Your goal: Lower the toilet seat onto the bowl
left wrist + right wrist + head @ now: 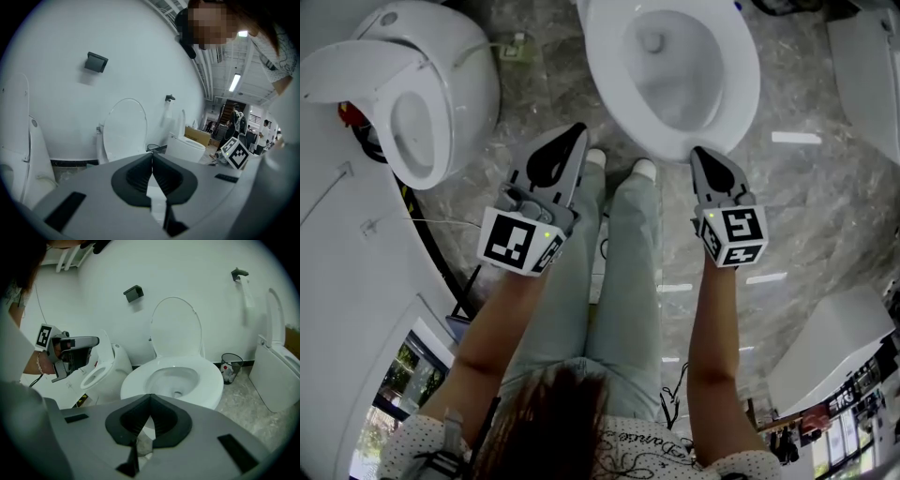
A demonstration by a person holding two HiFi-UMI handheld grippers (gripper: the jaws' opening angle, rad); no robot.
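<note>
Toilet seat (176, 326) stands upright behind the bowl (211, 380); before the bowl, left gripper (152, 155) and right gripper (150, 397) are pinched closed, empty.

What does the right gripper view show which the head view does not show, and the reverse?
Only the right gripper view: the upright seat or lid behind the toilet bowl, the waste bin, the dark box on the wall. Only the head view: the person's legs, the marker cube of the right gripper. Both: the toilet bowl, the neighbouring toilet, the left gripper, the right gripper's shut jaws.
</note>
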